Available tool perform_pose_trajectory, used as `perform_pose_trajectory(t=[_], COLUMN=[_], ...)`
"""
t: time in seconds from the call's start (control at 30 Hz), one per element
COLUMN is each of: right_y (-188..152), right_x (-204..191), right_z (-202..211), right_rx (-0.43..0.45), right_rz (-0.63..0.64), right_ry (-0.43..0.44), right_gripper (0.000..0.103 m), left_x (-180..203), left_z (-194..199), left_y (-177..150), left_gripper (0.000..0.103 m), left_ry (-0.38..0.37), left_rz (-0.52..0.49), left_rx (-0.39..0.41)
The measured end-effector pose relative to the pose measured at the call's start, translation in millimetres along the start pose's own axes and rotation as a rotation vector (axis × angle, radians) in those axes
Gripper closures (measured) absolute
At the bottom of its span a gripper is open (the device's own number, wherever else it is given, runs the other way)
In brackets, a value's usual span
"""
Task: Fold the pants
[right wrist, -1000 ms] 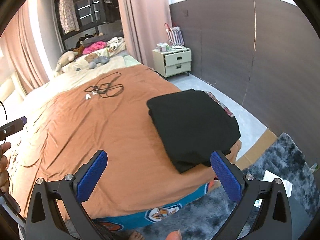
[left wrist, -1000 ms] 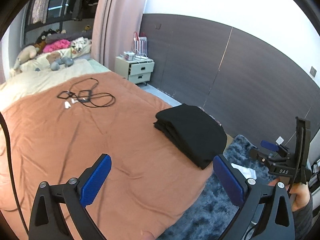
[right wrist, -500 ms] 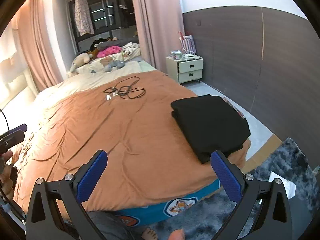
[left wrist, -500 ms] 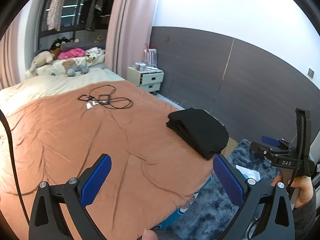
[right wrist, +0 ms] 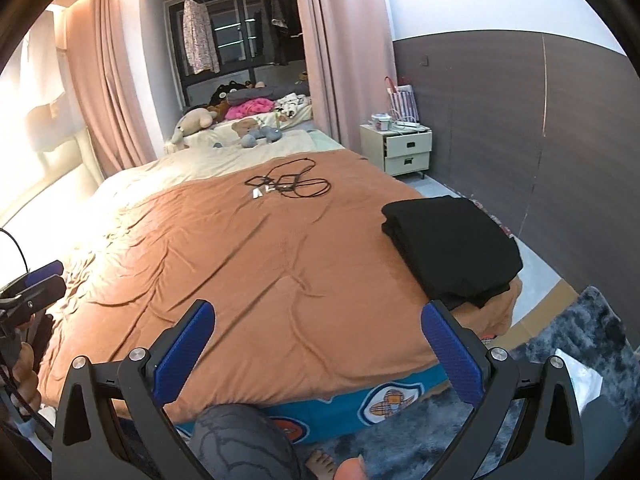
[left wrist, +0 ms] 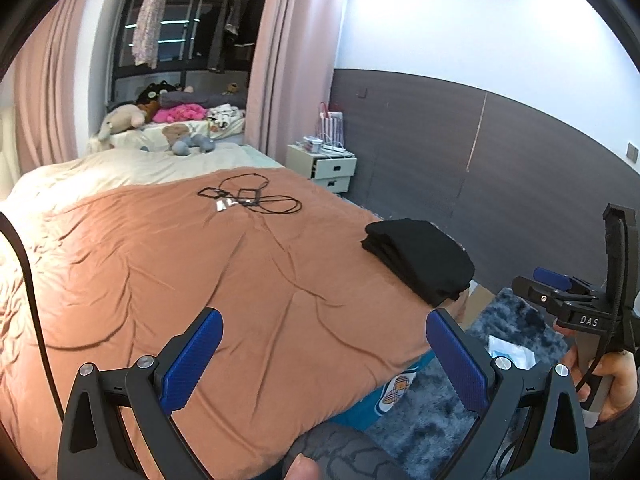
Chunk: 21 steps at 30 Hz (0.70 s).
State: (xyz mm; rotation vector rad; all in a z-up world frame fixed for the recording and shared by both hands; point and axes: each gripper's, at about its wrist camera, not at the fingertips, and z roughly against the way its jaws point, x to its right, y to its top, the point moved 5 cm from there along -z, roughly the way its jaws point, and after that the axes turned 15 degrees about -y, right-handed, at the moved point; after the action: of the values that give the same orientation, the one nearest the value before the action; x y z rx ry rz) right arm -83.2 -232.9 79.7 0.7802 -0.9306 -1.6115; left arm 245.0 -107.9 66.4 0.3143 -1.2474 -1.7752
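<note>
Both of my tongs have drawn back and risen from the bed (right wrist: 248,264) over the last second, so the folded black pants (right wrist: 452,252) now look smaller and farther off, lying in a neat stack at the bed's right corner near the foot, well apart from the tangle of black cable (right wrist: 288,184). My left gripper (left wrist: 324,354) gapes wide and holds nothing, and my right gripper (right wrist: 316,350) is spread just as wide, empty too, above the orange cover.

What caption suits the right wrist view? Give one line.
Open right hand-held gripper above orange bedspread, folded black pants at bed's right corner.
</note>
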Motion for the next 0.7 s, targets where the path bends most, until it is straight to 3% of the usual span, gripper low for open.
perform_pose_trajectory(t=[0.47, 0.7], right_y=[-40.5, -67.5], right_x=[-16.9, -23.4], right_z=[31.3, 41.7], right_rx=[0.065, 0.074], right_rz=[0.014, 0.032], right_ry=[0.068, 0.053], right_gripper=[0.000, 0.000], left_x=[-5.2, -5.7], left_z=[52.4, 78.8], left_y=[-51.9, -82.0], left_gripper=[0.000, 0.000], left_ry=[0.104, 0.138], left_rz=[0.008, 0.033], left_rx=[0.032, 0.061])
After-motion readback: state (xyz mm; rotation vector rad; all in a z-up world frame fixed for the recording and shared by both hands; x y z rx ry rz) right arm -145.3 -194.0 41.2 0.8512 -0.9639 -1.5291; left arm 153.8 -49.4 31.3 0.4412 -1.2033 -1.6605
